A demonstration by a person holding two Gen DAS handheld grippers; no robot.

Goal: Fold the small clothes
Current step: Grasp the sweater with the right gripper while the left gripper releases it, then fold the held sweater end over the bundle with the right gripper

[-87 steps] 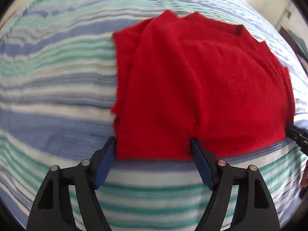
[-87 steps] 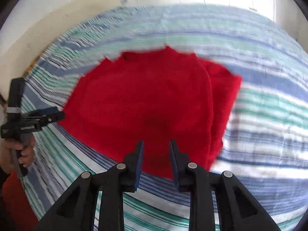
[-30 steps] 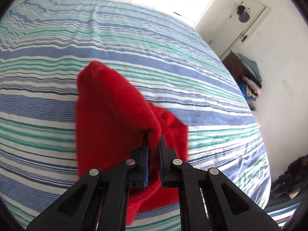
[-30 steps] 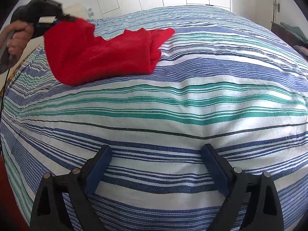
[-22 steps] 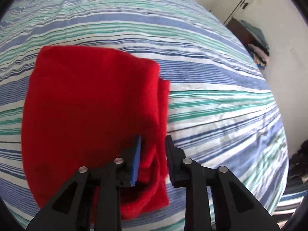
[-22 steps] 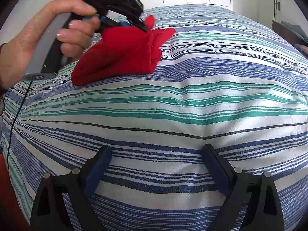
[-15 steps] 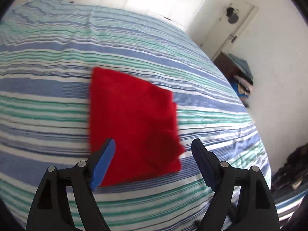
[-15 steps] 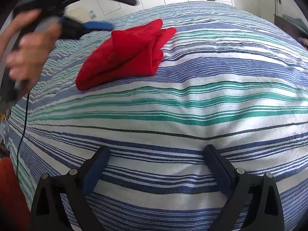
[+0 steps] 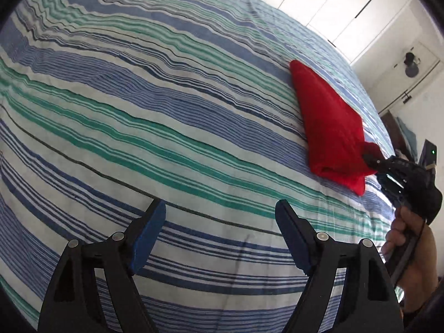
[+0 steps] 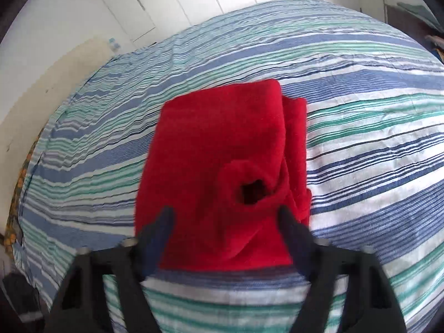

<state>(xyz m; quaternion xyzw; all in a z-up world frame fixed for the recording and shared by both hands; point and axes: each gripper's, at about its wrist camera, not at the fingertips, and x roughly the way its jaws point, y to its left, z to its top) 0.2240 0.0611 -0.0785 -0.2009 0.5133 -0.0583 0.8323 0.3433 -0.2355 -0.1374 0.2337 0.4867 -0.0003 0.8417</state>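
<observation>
From the left wrist camera, the bed (image 9: 138, 111) fills nearly the whole view, its cover striped in blue, green and white and lying fairly smooth. The left gripper (image 9: 220, 219) hangs above a bare stretch of those stripes with its jaws spread wide and nothing between them. The red garment (image 9: 327, 127) lies folded on the far right part of the bed. The right gripper (image 9: 371, 161) has its tip at the garment's near right corner, and a hand (image 9: 408, 238) holds its handle at the right edge. Beyond the bed stand white cupboard doors (image 9: 333, 5). Further right is a white door (image 9: 410, 63) with something dark hung on it (too small to tell what).

From the right wrist camera, the red garment (image 10: 219, 144) sits in the middle of the bed (image 10: 374, 138) as a roughly square fold. A second layer shows along its right side, and there is a small puckered hollow near its near edge. The right gripper (image 10: 224, 222) is blurred. Its jaws are closing with the garment's near edge between them, though here they stand apart on either side of the cloth. White cupboard doors (image 10: 166, 0) line the far wall, and a cream panel (image 10: 55, 83) runs beside the bed on the left.
</observation>
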